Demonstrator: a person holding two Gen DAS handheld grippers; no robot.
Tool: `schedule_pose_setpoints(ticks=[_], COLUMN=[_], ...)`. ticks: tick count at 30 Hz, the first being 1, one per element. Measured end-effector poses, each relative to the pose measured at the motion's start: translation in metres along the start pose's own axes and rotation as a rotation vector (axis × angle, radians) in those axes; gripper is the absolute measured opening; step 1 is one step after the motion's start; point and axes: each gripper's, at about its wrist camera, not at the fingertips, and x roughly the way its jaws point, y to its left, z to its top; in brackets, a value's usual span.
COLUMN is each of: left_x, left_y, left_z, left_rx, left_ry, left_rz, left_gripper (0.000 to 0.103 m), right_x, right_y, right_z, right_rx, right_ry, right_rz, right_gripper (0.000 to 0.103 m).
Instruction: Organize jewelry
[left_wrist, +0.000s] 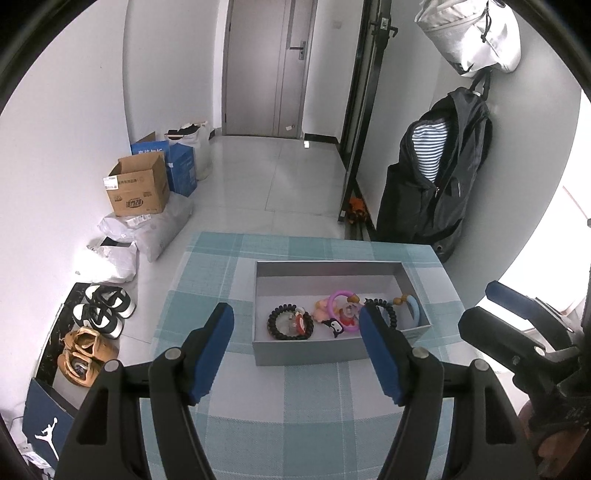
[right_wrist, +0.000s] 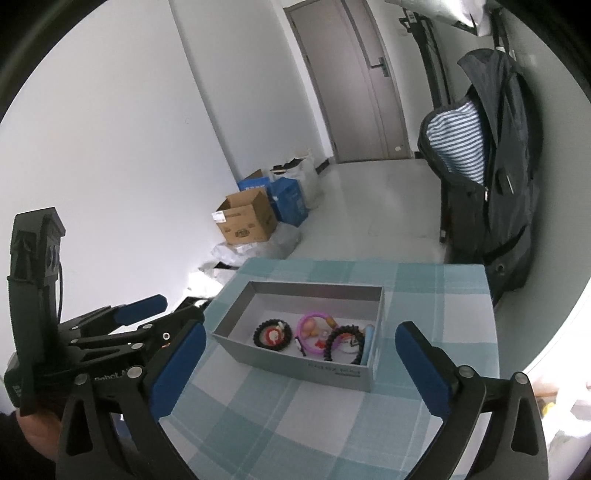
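Note:
An open grey box (left_wrist: 303, 350) (right_wrist: 332, 373) stands on the blue checked table (left_wrist: 295, 413) (right_wrist: 258, 424). Inside lie a black bead bracelet (left_wrist: 290, 321) (right_wrist: 271, 336), a pink ring (left_wrist: 345, 312) (right_wrist: 314, 332), a second black bracelet (left_wrist: 386, 312) (right_wrist: 343, 343) and a light blue bangle (left_wrist: 413, 310) (right_wrist: 369, 339). My left gripper (left_wrist: 294, 310) (right_wrist: 173, 308) hovers open in front of the box's left half, holding nothing. My right gripper (right_wrist: 300, 328) (left_wrist: 480, 306) hangs wide open before the box, also with nothing in it.
Cardboard boxes (left_wrist: 138, 184) (right_wrist: 247, 218) and plastic bags lie on the floor by the left wall, with shoes (left_wrist: 99, 314) nearer. A dark jacket (left_wrist: 443, 166) (right_wrist: 491, 166) hangs on the right wall past the table. A door (left_wrist: 269, 66) closes the hallway.

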Motion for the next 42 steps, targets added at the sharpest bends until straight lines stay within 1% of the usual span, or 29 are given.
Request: schedule_pose_setpoints(ticks=[9, 19, 21, 30, 34, 42], left_x=[0.0019, 0.0043, 0.0055, 0.0055, 0.0066, 0.0043], left_y=[0.0003, 0.0018, 0.0017, 0.0028, 0.0076, 0.0076], left_z=[-0.0007, 0.0003, -0.0002, -0.0005, 0.0013, 0.0015], left_rx=[-0.002, -0.009, -0.006, -0.008, -0.038, -0.045], left_ry=[0.004, 0.009, 0.012, 0.014, 0.024, 0.016], left_rz=[0.019, 0.016, 0.025, 0.016, 0.002, -0.005], left_gripper=[0.067, 0.067, 0.067, 0.067, 0.067, 0.067], right_x=[0.0030, 0.0039, 0.0035, 0.0019, 0.0017, 0.0026], right_y=[0.0002, -0.0012, -0.0012, -0.0014, -0.0018, -0.0015], right_z=[0.0001, 0.0008, 0.0008, 0.0008, 0.0012, 0.0009], right_rx=[0.002, 0.016, 0.016, 0.022, 0.024, 0.021], right_ry=[0.011, 0.018, 0.017, 0.010, 0.009, 0.012], right_rz=[-0.001, 0.011, 0.011, 0.012, 0.010, 0.010], right_gripper=[0.103, 0.103, 0.103, 0.103, 0.103, 0.103])
